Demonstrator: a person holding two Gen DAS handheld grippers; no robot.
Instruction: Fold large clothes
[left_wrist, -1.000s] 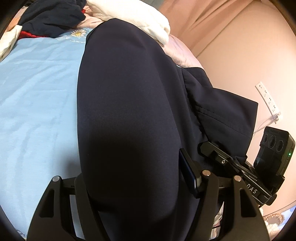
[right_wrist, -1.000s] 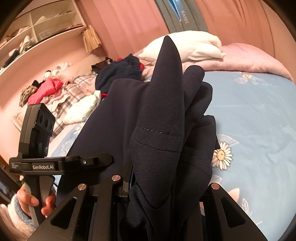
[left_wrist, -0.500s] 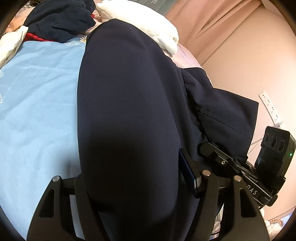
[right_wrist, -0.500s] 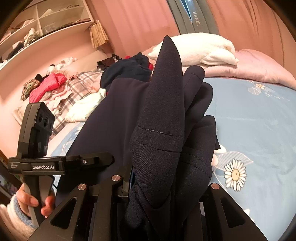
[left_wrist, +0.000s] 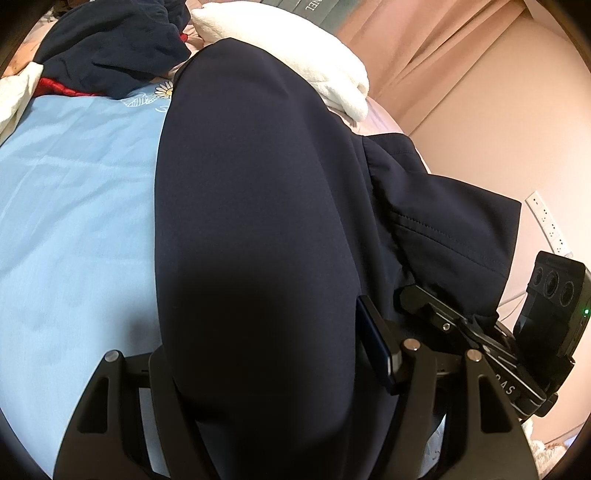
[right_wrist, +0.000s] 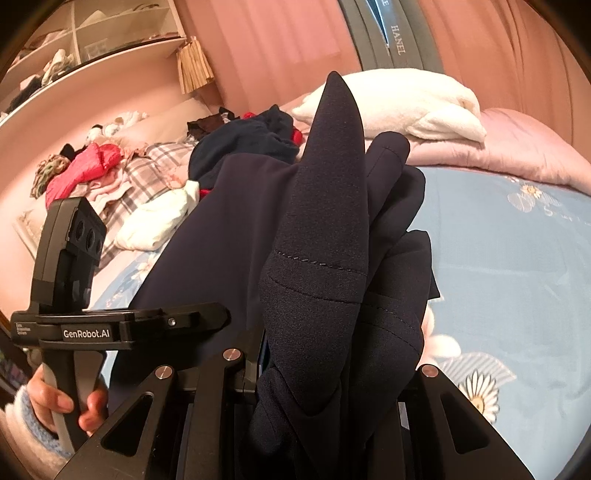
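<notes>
A large dark navy garment (left_wrist: 258, 221) hangs over the light blue bedsheet (left_wrist: 74, 221), stretched between my two grippers. In the left wrist view my left gripper (left_wrist: 266, 354) is shut on a thick smooth bundle of it that fills the whole gap between the jaws. One finger pad (left_wrist: 373, 343) presses against the bundle's right side. In the right wrist view my right gripper (right_wrist: 332, 365) is shut on a bunched, stitched hem of the navy garment (right_wrist: 317, 258), and one corner stands up in a point. A hand (right_wrist: 55, 402) holds the left gripper's handle at the lower left.
A white folded blanket (right_wrist: 406, 103) lies on a pink quilt (right_wrist: 517, 147) at the bed's head. A heap of mixed clothes (right_wrist: 122, 177) and a dark blue garment (right_wrist: 243, 144) lie at the far left, below shelves (right_wrist: 92, 44). A wall socket strip (left_wrist: 546, 221) is at the right.
Both grippers have moved across the bed with the navy garment. The far heap and white blanket have come further into view. The daisy print slid down and right. Both grips are unchanged.
</notes>
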